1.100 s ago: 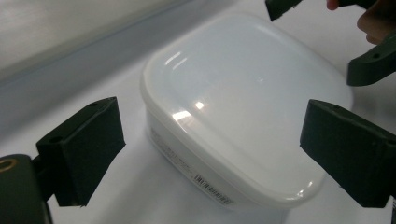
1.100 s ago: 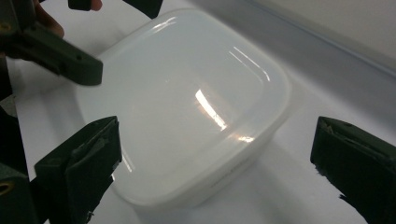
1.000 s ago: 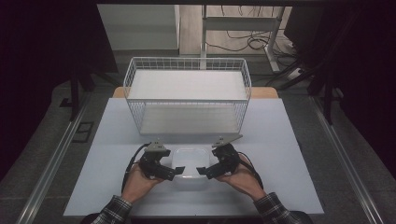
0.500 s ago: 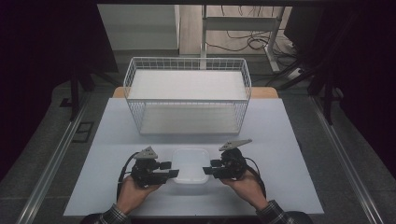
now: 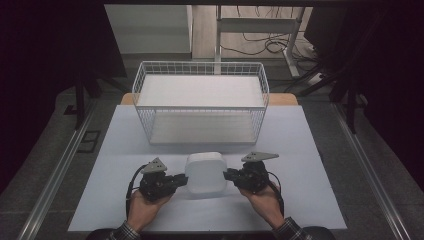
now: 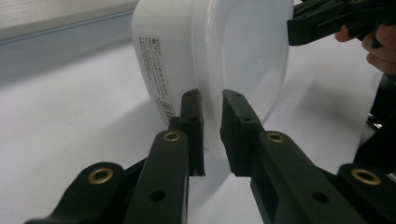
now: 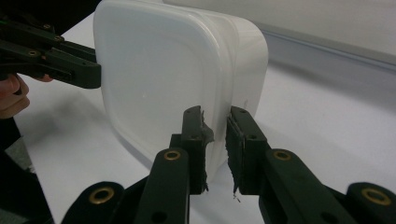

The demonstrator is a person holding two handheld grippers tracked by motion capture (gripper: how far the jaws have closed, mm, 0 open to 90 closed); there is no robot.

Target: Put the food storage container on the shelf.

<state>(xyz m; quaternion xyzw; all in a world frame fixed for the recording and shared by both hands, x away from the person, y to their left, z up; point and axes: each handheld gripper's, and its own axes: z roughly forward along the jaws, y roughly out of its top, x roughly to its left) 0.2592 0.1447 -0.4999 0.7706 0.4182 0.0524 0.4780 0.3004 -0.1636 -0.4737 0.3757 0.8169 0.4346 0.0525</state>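
A pale blue-grey table (image 5: 150, 150) stands under the light with a wooden edge at its far end. A white wire basket (image 5: 200, 100) sits on its far half. Nearer the person, a white plastic container (image 5: 205, 172) stands tipped on its edge.

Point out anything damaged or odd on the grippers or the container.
The right gripper has torn, frayed pad rubber curling off its left finger where it pinches the white container's rim. Nothing else stands out.

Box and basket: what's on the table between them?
Nothing. In the high view, only bare table lies between the box and the basket.
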